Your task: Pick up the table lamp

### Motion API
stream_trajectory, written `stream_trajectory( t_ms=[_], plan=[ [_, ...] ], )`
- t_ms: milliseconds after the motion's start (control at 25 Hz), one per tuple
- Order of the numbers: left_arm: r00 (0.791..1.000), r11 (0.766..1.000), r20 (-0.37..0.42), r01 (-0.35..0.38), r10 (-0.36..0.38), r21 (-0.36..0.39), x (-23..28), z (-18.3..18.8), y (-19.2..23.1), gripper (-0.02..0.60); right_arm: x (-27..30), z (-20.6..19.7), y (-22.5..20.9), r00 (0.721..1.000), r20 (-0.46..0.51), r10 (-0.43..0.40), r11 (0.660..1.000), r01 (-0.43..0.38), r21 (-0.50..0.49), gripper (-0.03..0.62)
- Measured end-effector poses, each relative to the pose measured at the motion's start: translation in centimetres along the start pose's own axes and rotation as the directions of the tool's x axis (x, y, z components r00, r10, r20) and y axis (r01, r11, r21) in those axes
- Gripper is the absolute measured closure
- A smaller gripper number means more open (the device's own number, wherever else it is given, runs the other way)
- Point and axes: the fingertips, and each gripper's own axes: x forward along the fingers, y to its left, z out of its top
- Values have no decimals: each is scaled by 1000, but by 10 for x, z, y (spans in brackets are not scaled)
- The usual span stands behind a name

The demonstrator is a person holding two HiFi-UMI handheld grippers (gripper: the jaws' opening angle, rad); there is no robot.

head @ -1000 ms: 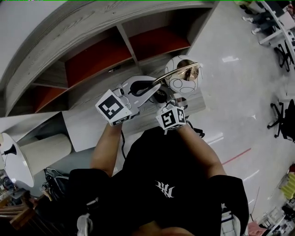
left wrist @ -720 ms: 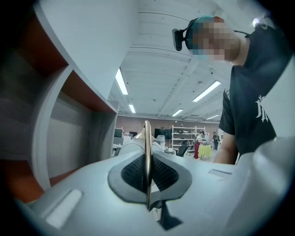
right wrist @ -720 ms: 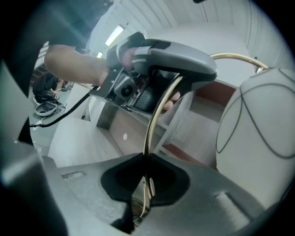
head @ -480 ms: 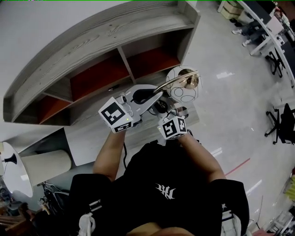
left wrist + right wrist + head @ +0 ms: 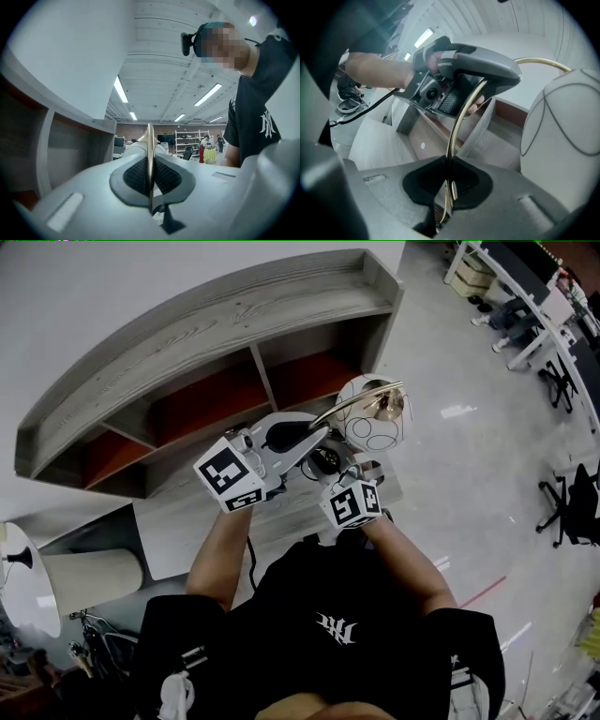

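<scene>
The table lamp has a white globe shade (image 5: pixel 371 418) with thin black lines and a curved brass stem (image 5: pixel 359 400). It hangs in the air in front of the person. My left gripper (image 5: pixel 313 433) is shut on the brass stem (image 5: pixel 150 154), which runs upright between its dark pads. My right gripper (image 5: pixel 339 467) is shut on a lower part of the same stem (image 5: pixel 457 126). In the right gripper view the globe shade (image 5: pixel 565 136) is at the right and the left gripper (image 5: pixel 474 65) clamps the stem above. The lamp's base is hidden.
A grey wooden shelf unit (image 5: pixel 216 324) with red back panels stands ahead, and a low wooden top (image 5: pixel 291 512) lies below the grippers. A second lamp with a cream shade (image 5: pixel 89 573) is at the left. Office chairs (image 5: pixel 567 507) and desks stand at the right on the glossy floor.
Both grippers have risen together with the lamp held between them. The shelf unit now shows more fully in the head view.
</scene>
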Motion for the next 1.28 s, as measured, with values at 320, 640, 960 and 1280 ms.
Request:
stream_trajectory(
  t_ms=[320, 640, 960, 1280],
  plan=[
    [1000, 999, 14, -9, 8, 34, -7, 29, -3, 575, -1, 28, -12, 1000, 30, -4, 1000, 5, -28, 562],
    [1000, 1000, 24, -17, 16, 26, -13, 54, -5, 575, -5, 52, -20, 999, 37, 4, 999, -2, -41, 562],
    [1000, 998, 26, -9, 7, 58, -17, 72, -9, 575, -5, 70, -28, 999, 42, 1, 998, 2, -60, 562],
    [999, 998, 38, -7, 5, 66, -20, 81, -10, 575, -7, 79, -30, 999, 42, -1, 998, 4, -70, 560]
  ],
)
